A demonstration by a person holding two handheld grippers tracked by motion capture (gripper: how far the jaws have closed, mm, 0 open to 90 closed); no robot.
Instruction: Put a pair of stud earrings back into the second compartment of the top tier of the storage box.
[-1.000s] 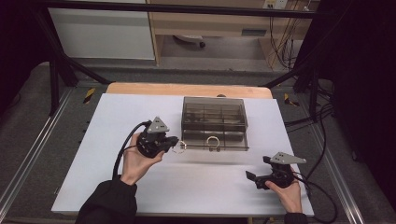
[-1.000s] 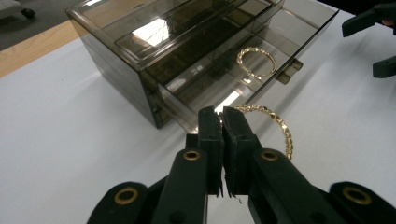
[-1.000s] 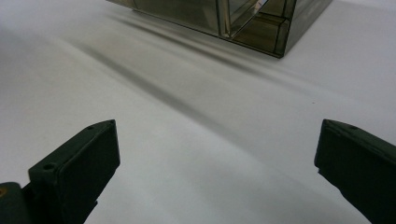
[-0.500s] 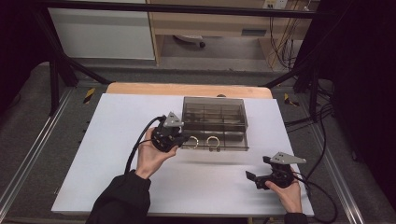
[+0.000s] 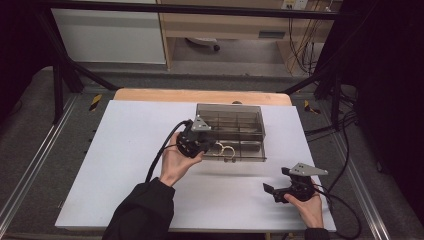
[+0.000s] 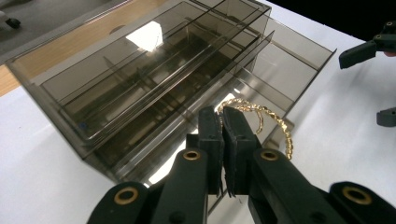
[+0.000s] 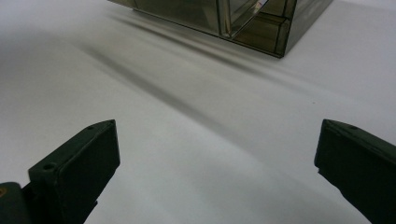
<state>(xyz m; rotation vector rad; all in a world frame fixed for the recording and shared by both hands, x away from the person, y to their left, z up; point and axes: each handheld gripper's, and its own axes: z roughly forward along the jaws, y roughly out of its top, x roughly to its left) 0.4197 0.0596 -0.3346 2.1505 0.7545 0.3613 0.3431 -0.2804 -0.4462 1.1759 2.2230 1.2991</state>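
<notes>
A smoky clear compartment box (image 5: 232,120) stands mid-table with its lower drawer (image 5: 250,149) pulled out toward me. My left gripper (image 5: 212,145) is at the drawer's left end, shut on a gold twisted bracelet (image 5: 219,147). In the left gripper view the jaws (image 6: 222,120) pinch the bracelet (image 6: 276,122) at its near edge, and it hangs over the open drawer (image 6: 299,65). A second gold ring (image 5: 229,151) lies just to its right in the drawer. My right gripper (image 5: 276,180) rests at the table's front right, open and holding nothing (image 7: 217,144).
The white table top (image 5: 125,165) stretches wide to the left of the box and in front of it. A wooden strip (image 5: 150,95) runs along the far edge. The left gripper's cable (image 5: 162,150) loops over the table beside the forearm.
My left gripper has moved right and slightly forward, bringing the gold bracelet up to the open drawer. The right gripper has stayed where it was.
</notes>
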